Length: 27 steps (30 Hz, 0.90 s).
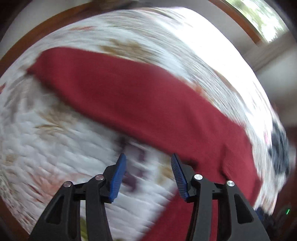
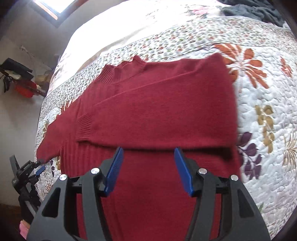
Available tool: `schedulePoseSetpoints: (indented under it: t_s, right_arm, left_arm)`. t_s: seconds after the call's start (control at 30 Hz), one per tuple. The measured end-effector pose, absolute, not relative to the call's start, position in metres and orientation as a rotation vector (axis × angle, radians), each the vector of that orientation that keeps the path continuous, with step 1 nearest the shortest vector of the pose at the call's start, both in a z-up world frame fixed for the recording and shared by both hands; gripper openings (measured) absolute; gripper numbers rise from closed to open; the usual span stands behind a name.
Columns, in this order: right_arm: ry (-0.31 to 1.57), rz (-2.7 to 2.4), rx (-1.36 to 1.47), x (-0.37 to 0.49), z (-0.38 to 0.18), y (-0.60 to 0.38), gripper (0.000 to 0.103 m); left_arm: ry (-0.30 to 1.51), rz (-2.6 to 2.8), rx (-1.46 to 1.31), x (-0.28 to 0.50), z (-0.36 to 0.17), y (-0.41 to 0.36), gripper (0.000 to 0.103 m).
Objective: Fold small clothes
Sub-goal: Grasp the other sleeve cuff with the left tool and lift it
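Note:
A dark red knit sweater [image 2: 157, 111] lies on the floral quilt [image 2: 269, 120], its top part folded over, with the ribbed collar [image 2: 115, 74] at the far side and a ribbed cuff [image 2: 84, 128] on the left. My right gripper [image 2: 148, 151] hovers open over the sweater's near part, nothing between its blue pads. In the left wrist view, which is motion-blurred, the sweater [image 1: 139, 96] runs as a long red band. My left gripper [image 1: 148, 161] is open over the quilt [image 1: 46, 139] beside the band's near edge. In the right wrist view, the left gripper [image 2: 40, 169] shows near the sleeve end.
A heap of dark clothes [image 2: 250, 9] lies at the quilt's far right, also blurred as dark clothes [image 1: 280, 148] at the right. A bright window [image 2: 50, 5] is behind the bed. Black and red items [image 2: 20, 79] hang on the wall at left. A wooden bed frame [image 1: 27, 37] borders the quilt.

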State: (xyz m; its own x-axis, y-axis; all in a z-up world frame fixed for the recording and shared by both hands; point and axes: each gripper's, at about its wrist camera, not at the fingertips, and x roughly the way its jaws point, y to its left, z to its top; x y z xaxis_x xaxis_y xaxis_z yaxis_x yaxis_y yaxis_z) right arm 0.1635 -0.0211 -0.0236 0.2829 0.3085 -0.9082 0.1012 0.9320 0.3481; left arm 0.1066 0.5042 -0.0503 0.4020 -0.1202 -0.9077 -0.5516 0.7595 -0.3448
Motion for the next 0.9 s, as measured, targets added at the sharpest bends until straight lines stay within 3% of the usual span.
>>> schedulePoseSetpoints:
  t_s: [0.27, 0.6, 0.63, 0.77, 0.9]
  right_arm:
    - [1.346, 0.192, 0.293, 0.181, -0.023, 0.037, 0.057]
    - [1.382, 0.168, 0.267, 0.196, -0.029, 0.071, 0.057]
    - [1.384, 0.166, 0.268, 0.197, -0.029, 0.072, 0.056]
    - [1.376, 0.147, 0.265, 0.196, -0.028, 0.07, 0.056]
    - [1.376, 0.127, 0.289, 0.193, -0.032, 0.058, 0.056]
  left_arm:
    - [1.035, 0.54, -0.936, 0.093, -0.089, 0.639, 0.051]
    - [1.015, 0.532, -0.958, 0.117, -0.1, 0.678, 0.05]
    - [1.017, 0.541, -0.961, 0.12, -0.101, 0.679, 0.047]
    - [1.01, 0.56, -0.93, 0.124, -0.095, 0.678, 0.017]
    - [0.96, 0.544, -0.874, 0.122, -0.076, 0.666, 0.014]
